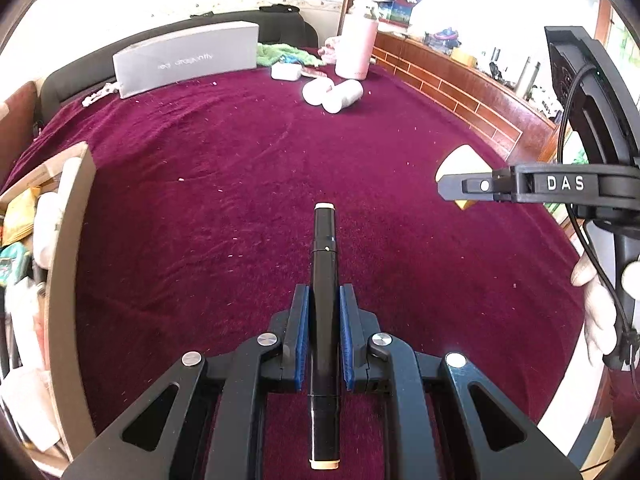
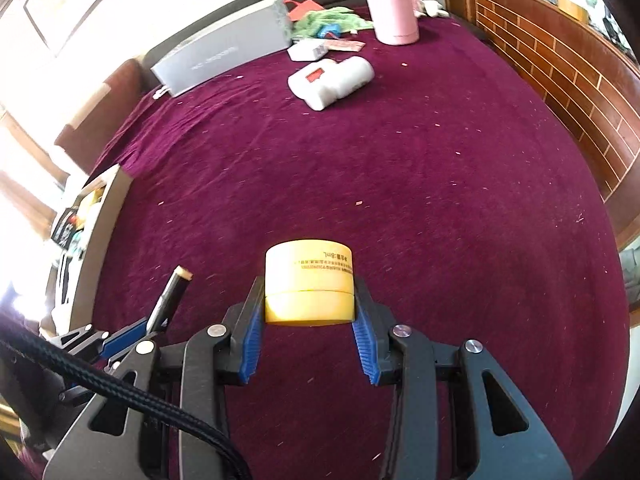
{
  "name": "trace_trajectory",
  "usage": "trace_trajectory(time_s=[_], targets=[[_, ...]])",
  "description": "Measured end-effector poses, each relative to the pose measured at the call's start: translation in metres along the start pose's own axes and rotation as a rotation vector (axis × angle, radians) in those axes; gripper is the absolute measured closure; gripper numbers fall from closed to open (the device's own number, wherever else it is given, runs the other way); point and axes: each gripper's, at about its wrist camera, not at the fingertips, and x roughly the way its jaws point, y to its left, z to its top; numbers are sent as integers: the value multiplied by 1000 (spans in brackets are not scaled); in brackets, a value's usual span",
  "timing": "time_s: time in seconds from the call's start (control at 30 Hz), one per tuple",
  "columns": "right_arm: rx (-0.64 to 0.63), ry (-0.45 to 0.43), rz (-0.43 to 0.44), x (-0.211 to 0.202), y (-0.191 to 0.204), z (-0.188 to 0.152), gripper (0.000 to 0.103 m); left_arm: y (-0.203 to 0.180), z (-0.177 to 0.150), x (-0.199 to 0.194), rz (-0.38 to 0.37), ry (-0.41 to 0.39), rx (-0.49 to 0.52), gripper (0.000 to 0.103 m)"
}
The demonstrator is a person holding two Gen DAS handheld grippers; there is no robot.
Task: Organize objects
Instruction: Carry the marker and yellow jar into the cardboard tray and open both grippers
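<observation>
My left gripper point(image 1: 324, 300) is shut on a long black marker point(image 1: 325, 264) with cream end caps, which runs lengthwise between the blue pads above the dark red cloth point(image 1: 200, 200). My right gripper point(image 2: 310, 288) is shut on a small round yellow jar point(image 2: 310, 280), held by its sides and tipped so the printed label faces me. In the left wrist view the right gripper point(image 1: 456, 190) reaches in from the right with the yellow jar point(image 1: 462, 164) at its tip. The right wrist view shows the marker point(image 2: 172, 296) and the left gripper point(image 2: 132, 330) at lower left.
An open box point(image 1: 70, 264) of mixed packets stands at the cloth's left edge. At the back lie a grey box point(image 1: 188, 60), two white bottles point(image 1: 334, 94), a pink flask point(image 1: 356, 46), green cloth point(image 1: 280, 54) and a small white case point(image 1: 286, 72). A wooden panel point(image 2: 560, 80) borders the right.
</observation>
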Motion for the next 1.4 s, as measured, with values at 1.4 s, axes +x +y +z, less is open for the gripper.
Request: trace_trajectory(time_s=[1.4], targets=[[-439, 188, 196, 93, 303, -11, 65, 277, -74, -102, 257, -141, -458, 91]])
